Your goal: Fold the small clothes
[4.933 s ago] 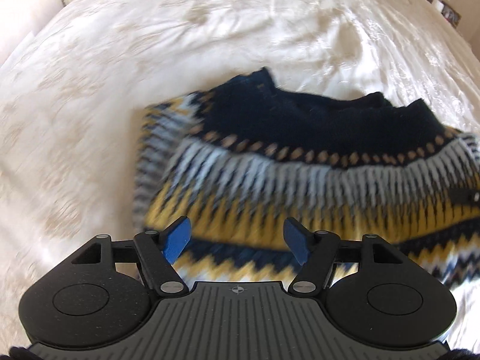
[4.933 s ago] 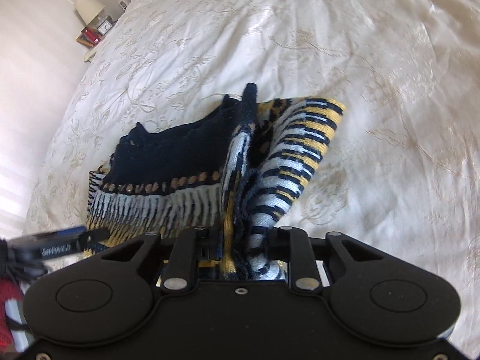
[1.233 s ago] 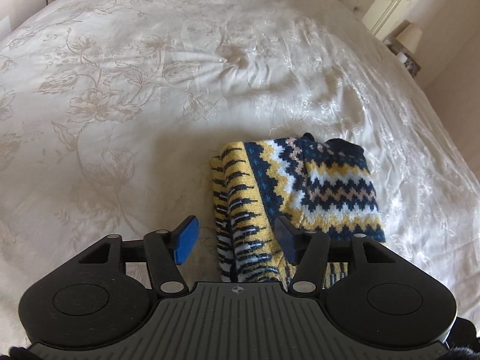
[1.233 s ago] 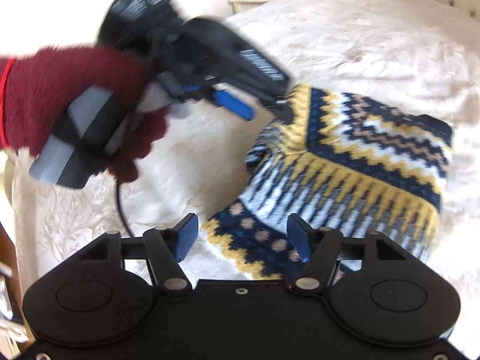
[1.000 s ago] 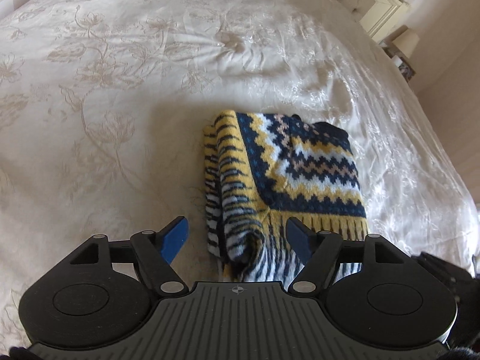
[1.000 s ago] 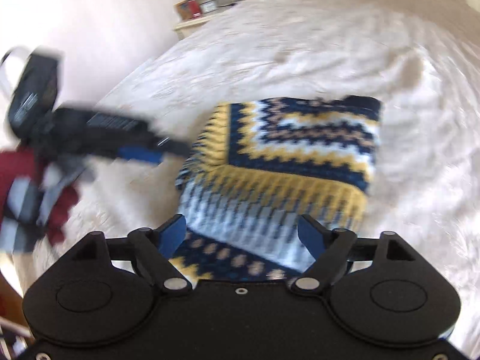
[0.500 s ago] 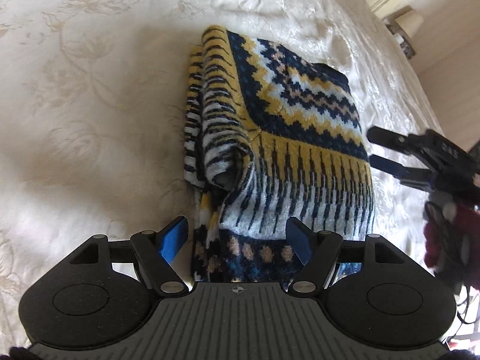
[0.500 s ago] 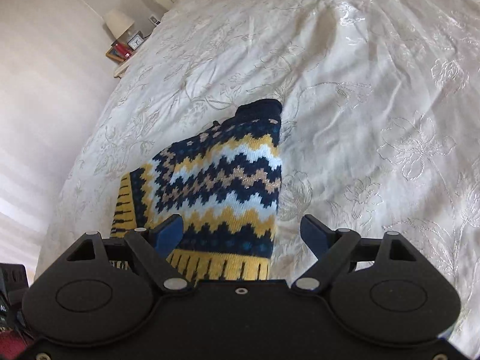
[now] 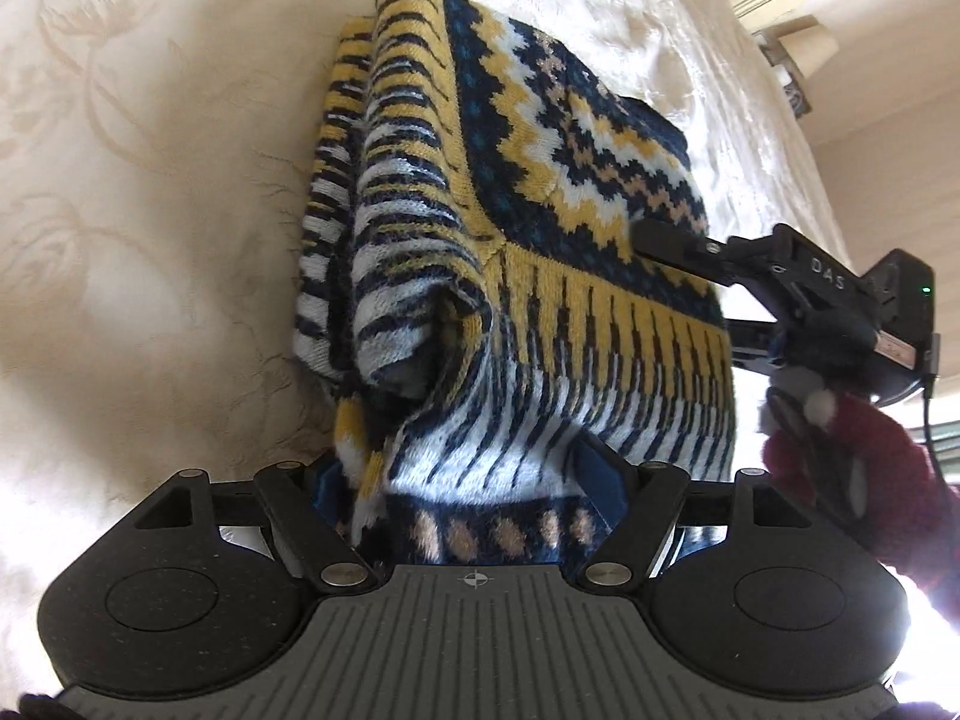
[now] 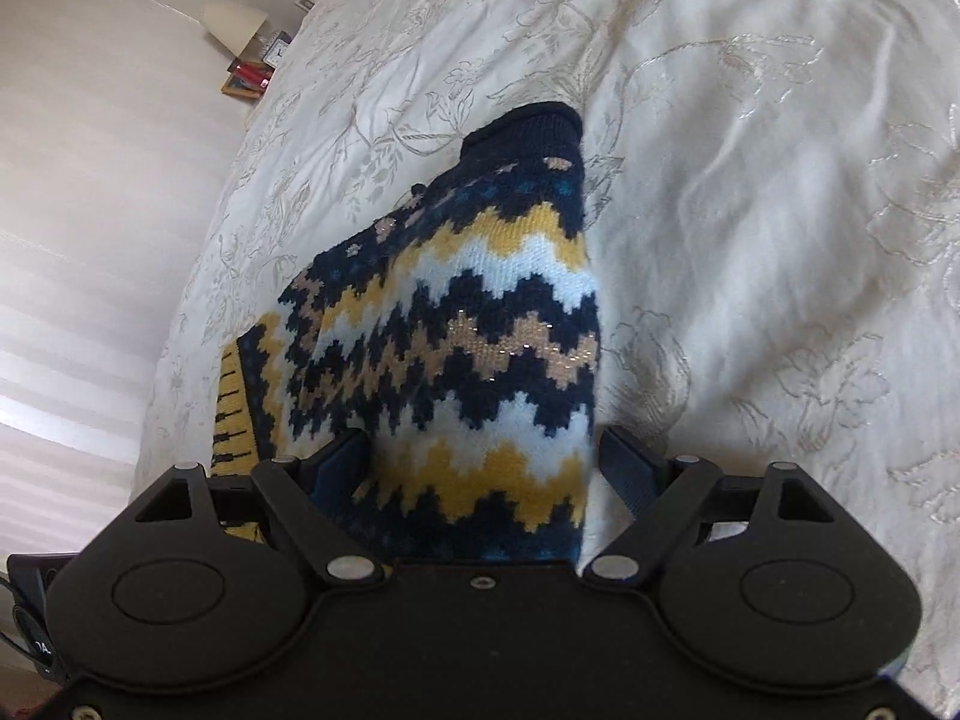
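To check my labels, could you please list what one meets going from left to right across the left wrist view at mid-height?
Bedspread → sweater → right gripper → gloved hand.

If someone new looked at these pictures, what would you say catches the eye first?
The folded patterned sweater, navy, yellow and white zigzags, lies on the cream floral bedspread and fills the middle of both views. The left hand-held gripper has its jaws open around the near edge, and the right hand-held gripper straddles another edge, also open. A red-gloved hand shows at the right of the left wrist view.
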